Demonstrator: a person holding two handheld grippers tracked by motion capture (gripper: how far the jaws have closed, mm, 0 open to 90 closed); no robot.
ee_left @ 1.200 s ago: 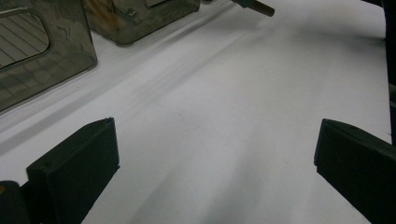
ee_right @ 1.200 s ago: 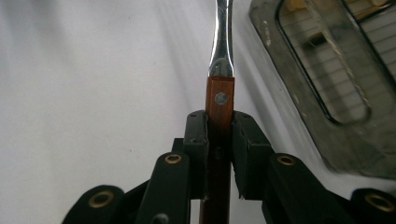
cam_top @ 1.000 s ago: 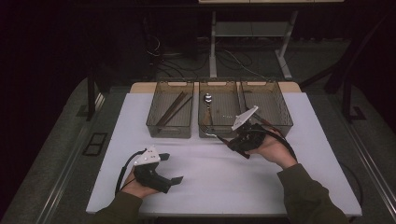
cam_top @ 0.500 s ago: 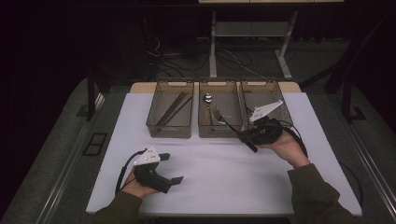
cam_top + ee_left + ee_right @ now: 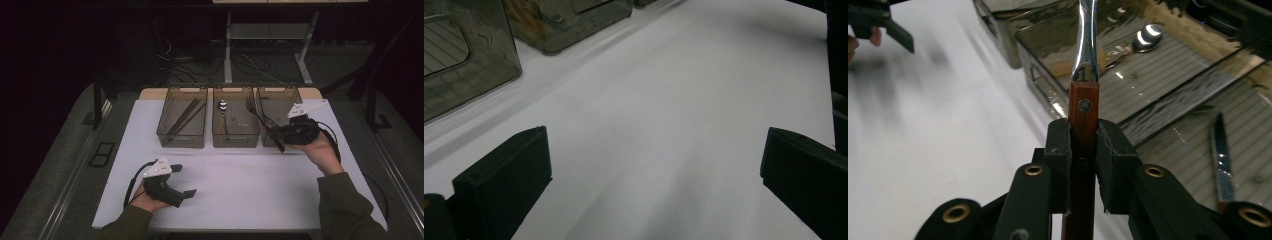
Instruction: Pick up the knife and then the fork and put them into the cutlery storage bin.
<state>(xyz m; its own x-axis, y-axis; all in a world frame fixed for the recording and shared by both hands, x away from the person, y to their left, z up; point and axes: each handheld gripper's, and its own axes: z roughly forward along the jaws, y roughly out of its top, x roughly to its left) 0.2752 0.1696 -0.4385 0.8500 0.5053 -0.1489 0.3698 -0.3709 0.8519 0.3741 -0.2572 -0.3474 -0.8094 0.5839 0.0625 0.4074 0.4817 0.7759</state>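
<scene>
A fork [image 5: 262,121] with a wooden handle [image 5: 1083,107] sticks out of my right gripper [image 5: 283,136], whose jaws are shut on the handle. It hangs over the front of the middle bin [image 5: 235,136] and the right bin [image 5: 295,95], tines pointing away and left. In the right gripper view my right gripper [image 5: 1083,145] clamps the handle, with a spoon [image 5: 1146,35] in the middle bin and a knife [image 5: 1222,155] in the right bin below. My left gripper [image 5: 182,180] rests on the white mat [image 5: 250,185] near the front left, open and empty, as does my left gripper [image 5: 654,170] in its own view.
The left bin [image 5: 170,135] holds chopsticks [image 5: 185,116]. All three smoky plastic bins stand in a row at the mat's far edge. A table frame and cables lie on the dark floor beyond.
My right gripper has carried the fork to the right and a little up, from in front of the middle bin toward the right bin. The left gripper has stayed put.
</scene>
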